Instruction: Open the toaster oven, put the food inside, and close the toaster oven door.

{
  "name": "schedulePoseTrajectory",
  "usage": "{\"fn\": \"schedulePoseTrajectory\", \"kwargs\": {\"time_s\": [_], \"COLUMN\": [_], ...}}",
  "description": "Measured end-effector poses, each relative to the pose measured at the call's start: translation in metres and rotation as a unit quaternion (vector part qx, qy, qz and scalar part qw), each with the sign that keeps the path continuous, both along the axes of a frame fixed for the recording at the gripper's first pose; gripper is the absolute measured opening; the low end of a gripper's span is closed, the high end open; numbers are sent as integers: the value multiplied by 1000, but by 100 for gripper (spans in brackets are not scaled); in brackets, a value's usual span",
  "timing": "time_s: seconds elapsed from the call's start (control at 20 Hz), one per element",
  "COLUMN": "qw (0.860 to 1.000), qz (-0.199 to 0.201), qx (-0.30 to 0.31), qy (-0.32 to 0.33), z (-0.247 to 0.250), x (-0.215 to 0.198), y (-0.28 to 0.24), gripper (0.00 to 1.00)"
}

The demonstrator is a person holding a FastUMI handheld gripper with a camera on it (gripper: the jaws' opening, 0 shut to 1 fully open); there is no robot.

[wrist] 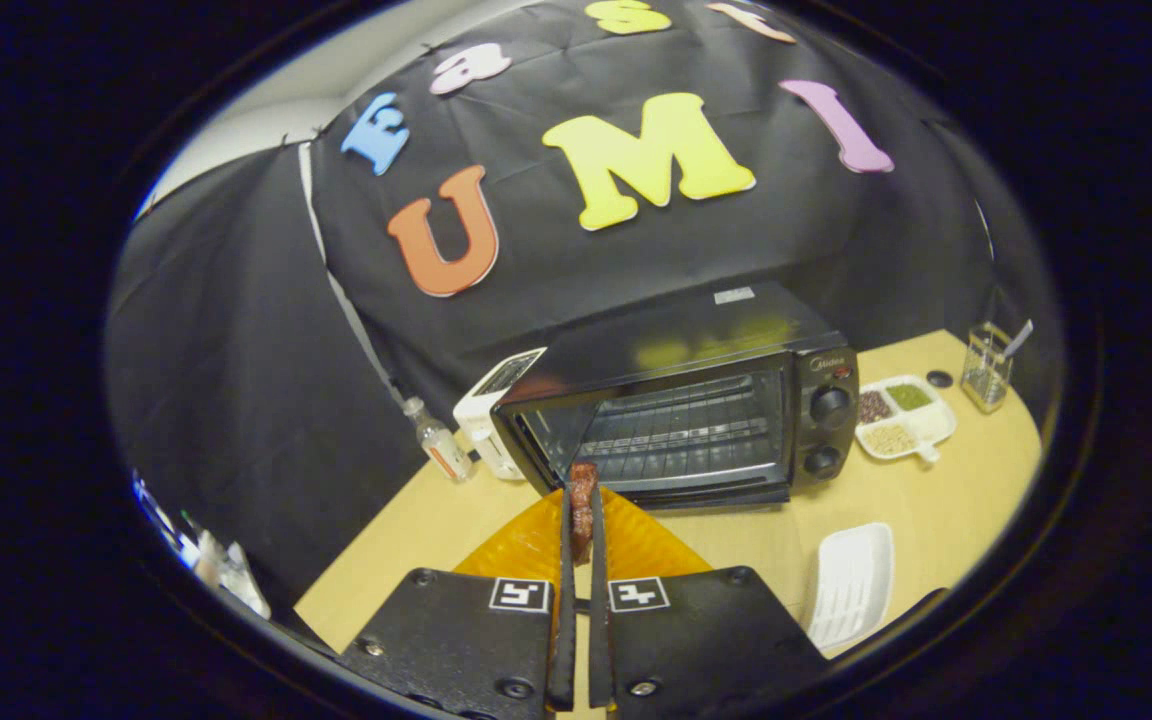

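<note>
A black toaster oven (696, 400) stands on the wooden table (936, 520) with its door (716, 492) folded down flat and the wire rack (681, 430) showing inside. My gripper (582, 500) is shut on a reddish-brown piece of food (583, 505), held upright between the two narrow fingers (566, 560). The food hangs above an orange plate (536, 545), just in front of the oven's open mouth near its left side.
A white ribbed tray (851, 582) lies right of the fingers. Beyond it sit a white divided dish of grains (904, 415) and a clear glass holder (986, 368). Left of the oven stand a small bottle (439, 440) and a white appliance (491, 405).
</note>
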State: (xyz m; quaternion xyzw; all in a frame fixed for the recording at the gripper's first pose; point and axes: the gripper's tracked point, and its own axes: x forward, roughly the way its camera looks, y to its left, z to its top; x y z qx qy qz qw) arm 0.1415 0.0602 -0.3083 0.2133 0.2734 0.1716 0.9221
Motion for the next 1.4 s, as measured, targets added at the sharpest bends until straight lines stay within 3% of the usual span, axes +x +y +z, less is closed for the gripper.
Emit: {"fn": "schedulePoseTrajectory", "kwargs": {"time_s": [0.2, 0.4, 0.5, 0.6, 0.9, 1.15, 1.25, 1.4], "qw": [989, 954, 940, 935, 955, 972, 975, 974], "qz": [-75, -151, -173, -179, -192, -210, -215, -221], "qx": [117, 249, 286, 299, 224, 95, 38, -35], "qy": [42, 68, 65, 60, 41, 33, 33, 24], "z": [-33, -67, -78, -86, -98, -113, -120, -118], "x": [46, 95, 114, 127, 145, 152, 153, 153], "y": [-10, -24, -26, -21, -20, -39, -49, -66], "gripper": [8, 8, 8, 8, 11, 16, 22, 19]}}
